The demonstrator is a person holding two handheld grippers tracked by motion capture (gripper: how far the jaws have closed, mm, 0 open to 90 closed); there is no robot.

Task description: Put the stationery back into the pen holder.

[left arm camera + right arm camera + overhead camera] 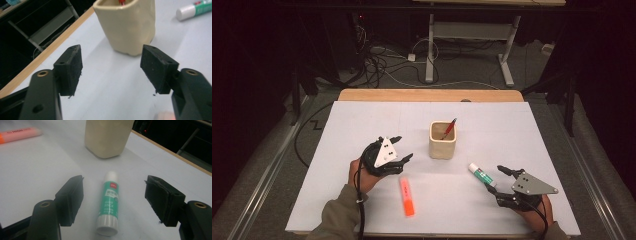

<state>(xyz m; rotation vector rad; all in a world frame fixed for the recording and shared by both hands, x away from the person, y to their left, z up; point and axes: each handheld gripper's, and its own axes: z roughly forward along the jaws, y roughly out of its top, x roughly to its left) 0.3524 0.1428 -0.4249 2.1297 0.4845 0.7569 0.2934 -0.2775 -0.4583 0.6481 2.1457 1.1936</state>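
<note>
Right gripper view: glue stick (108, 206) lies between released right hand-held gripper (113, 198) jaws.
Handling: light, stiff, slick plastic; likely rolls.
Hold: across its green midsection.

An orange highlighter (407, 196) lay on the white sheet (362, 125), just beside the left jaws on the near side and well apart from the right jaws. Far beyond both, past the wooden table edge (427, 95), cables (377, 62) sprawled beside a desk frame (472, 32).

Cream cup (442, 141) holding a red pen (449, 128); orange highlighter (406, 196); green-and-white glue stick (109, 203); white table (362, 120) with a tan wooden edge.
</note>
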